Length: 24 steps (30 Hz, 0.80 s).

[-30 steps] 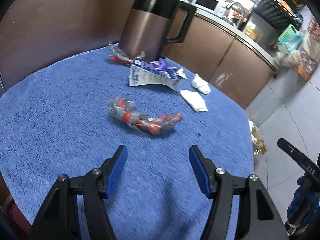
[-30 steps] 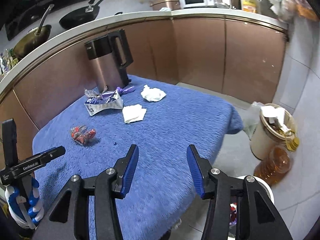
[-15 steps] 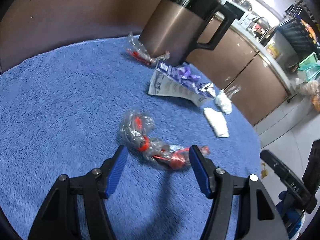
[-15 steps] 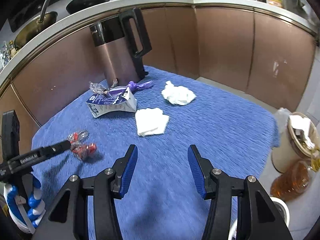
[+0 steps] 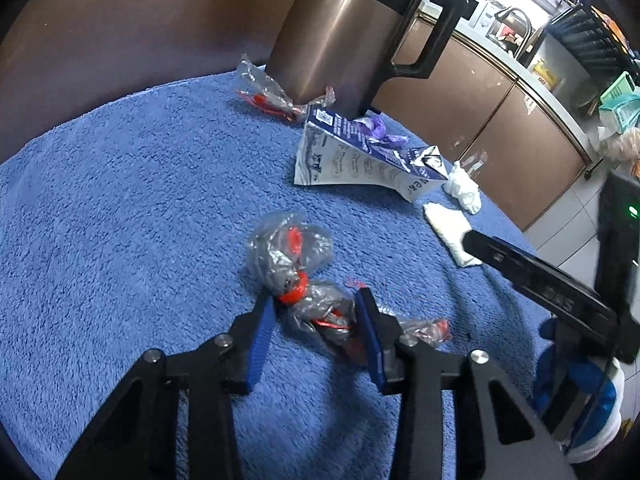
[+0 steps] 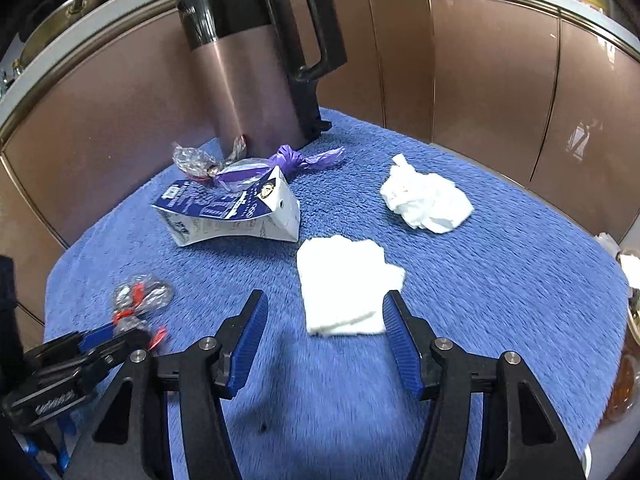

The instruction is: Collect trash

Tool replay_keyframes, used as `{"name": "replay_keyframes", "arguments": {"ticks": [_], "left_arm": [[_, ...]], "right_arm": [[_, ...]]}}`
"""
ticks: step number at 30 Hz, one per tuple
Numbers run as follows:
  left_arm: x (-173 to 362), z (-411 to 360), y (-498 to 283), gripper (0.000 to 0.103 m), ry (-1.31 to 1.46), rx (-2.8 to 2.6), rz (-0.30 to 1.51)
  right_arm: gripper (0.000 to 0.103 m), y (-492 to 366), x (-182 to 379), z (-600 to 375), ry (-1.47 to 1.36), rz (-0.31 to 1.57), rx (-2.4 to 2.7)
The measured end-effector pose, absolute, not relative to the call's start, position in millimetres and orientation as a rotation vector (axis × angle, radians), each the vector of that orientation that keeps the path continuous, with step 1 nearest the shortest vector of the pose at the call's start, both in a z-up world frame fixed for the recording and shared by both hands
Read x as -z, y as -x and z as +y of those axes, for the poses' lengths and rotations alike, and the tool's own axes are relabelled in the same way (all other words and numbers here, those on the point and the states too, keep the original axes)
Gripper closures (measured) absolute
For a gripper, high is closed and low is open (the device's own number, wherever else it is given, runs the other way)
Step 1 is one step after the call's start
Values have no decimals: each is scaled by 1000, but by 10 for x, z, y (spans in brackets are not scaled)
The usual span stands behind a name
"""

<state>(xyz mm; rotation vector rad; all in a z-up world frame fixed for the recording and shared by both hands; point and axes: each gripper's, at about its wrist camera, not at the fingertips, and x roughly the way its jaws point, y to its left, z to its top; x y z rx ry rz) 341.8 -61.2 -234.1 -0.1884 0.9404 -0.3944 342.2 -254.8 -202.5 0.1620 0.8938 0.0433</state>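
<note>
A crinkled clear-and-red wrapper [image 5: 296, 272] lies on the blue towel-covered table [image 5: 120, 220]. My left gripper [image 5: 314, 304] is closing on its middle, with both blue pads touching the plastic; the right wrist view also shows this gripper [image 6: 116, 336] at the wrapper [image 6: 140, 296]. My right gripper [image 6: 326, 302] hangs low over the table with its jaws opening. The near edge of a folded white tissue [image 6: 340, 276] lies between its tips, untouched. Further back lie a flattened blue-and-white milk carton [image 6: 232, 212], a crumpled white tissue [image 6: 424, 200] and a purple wrapper [image 6: 288, 160].
A tall copper-coloured kettle [image 6: 248, 68] with a black handle stands at the back of the table against brown cabinets. Another clear wrapper [image 6: 192, 160] lies at its foot. A trash bin [image 6: 632, 272] shows on the floor past the table's right edge.
My left gripper moved forward and down over the clear-and-red wrapper and narrowed its jaws onto it. My right gripper swept forward over the table to the folded tissue and widened a little.
</note>
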Motion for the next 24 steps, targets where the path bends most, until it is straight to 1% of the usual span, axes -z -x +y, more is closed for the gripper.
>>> {"name": "replay_keyframes", "arguments": {"ticks": [4,7,8,9,11,12,14,15,20,24], "left_arm": [[2348,-596,-3406,70,198,408,932],[2357,-578,-3387,73,217,414,931],[2358,-574,-3387,73,221,415,931],[2358,-569,-3381,73,224,416,930],[2354,-564,-3362,73,225,415,928],[2353,-565,-3359,73,223,415,926],[2352,-568,-3353,77,219,415,924],[2352,-571,-3346,79,218,416,925],[2347,-599,-3340,87,205,417,925],[2309,-608,-3318,91,205,415,922]], "right_arm": [[44,-3587,2134,-2521,-146,916,-35],[46,-3650,2205,-2535,-139,933,-20],[50,-3659,2213,-2538,-134,933,-11],[57,-3665,2207,-2537,-128,933,-3],[65,-3676,2207,-2539,-111,938,14],[74,-3671,2206,-2549,-108,938,18],[86,-3633,2197,-2577,-107,934,26],[89,-3612,2189,-2601,-116,929,27],[91,-3408,2087,-2670,-141,883,29],[91,-3146,1936,-2653,-118,850,18]]}}
